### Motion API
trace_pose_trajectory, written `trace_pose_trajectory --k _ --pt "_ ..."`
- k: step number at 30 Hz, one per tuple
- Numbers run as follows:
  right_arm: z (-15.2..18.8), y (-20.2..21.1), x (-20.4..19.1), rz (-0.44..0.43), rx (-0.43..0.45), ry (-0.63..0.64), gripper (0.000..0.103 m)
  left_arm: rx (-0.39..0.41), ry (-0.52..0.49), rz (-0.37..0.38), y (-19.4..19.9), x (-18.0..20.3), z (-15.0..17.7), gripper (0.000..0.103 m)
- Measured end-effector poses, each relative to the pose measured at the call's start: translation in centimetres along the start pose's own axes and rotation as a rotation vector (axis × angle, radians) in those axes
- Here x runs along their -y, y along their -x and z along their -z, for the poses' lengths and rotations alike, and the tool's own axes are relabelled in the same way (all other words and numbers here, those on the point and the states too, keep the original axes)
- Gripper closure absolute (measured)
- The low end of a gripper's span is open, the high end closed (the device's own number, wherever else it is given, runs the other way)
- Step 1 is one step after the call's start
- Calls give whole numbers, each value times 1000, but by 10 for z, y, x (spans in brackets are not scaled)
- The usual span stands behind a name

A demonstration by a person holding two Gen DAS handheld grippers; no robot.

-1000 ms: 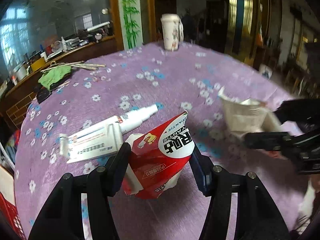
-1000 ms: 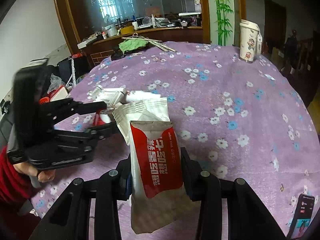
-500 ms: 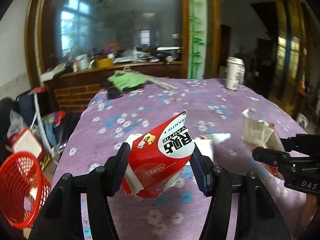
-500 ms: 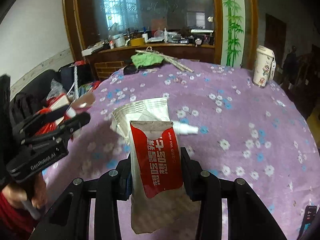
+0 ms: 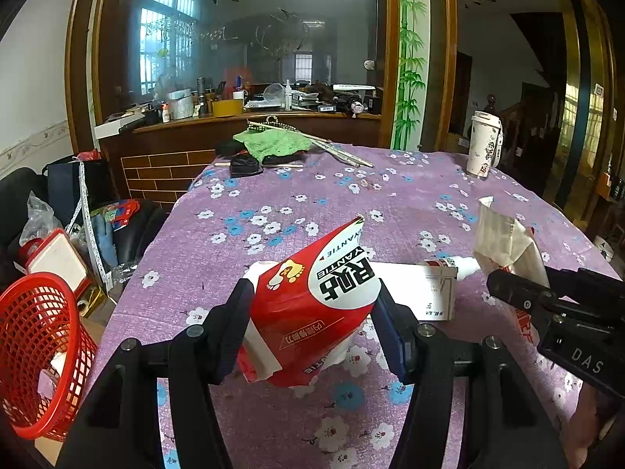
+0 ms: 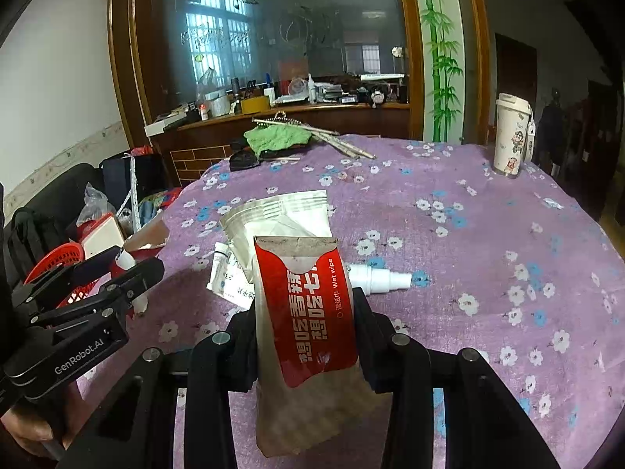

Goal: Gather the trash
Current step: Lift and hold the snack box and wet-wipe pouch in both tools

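a round table under a purple floral tablecloth [image 5: 410, 195] fills both wrist views, with a cluttered wooden counter [image 5: 250, 125] and a glass partition behind it. off the table's left edge stands a red mesh wastebasket [image 5: 35, 351], a few scraps lying in its bottom. the left gripper [image 5: 310, 316] hangs above the cloth, its two black fingers pinching a crumpled red-and-white foot-patch packet [image 5: 312, 305] from either side. the right gripper [image 6: 304, 336] clamps a red wet wipe packet [image 6: 304, 312] together with a creased silver-white wrapper [image 6: 281, 219] that sticks up behind it. on the cloth just beyond both held packets lies a flattened white medicine carton [image 5: 414, 289], with a white spray bottle [image 6: 377, 277] resting beside it. at the table's far edge a green cloth [image 5: 273, 142] is heaped over dark items, and a white lidded tumbler [image 5: 484, 144] with cartoon print stands upright, well apart to the right.
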State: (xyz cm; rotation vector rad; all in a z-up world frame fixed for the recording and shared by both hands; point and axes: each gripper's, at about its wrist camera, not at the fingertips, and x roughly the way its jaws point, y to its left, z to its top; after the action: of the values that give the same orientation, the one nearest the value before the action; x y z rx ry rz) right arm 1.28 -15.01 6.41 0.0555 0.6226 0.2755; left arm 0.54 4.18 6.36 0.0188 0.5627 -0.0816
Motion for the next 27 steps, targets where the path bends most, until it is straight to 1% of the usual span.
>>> trace_pose_trajectory --k 7,16,27 --pt "3 2 9 -19 14 -12 60 29 -24 -18 5 2 1 44" --pt "7 10 -4 -28 40 47 60 29 -29 -20 5 4 2 43" --pt "7 11 -1 -37 41 40 59 20 -20 -24 5 3 1 43"
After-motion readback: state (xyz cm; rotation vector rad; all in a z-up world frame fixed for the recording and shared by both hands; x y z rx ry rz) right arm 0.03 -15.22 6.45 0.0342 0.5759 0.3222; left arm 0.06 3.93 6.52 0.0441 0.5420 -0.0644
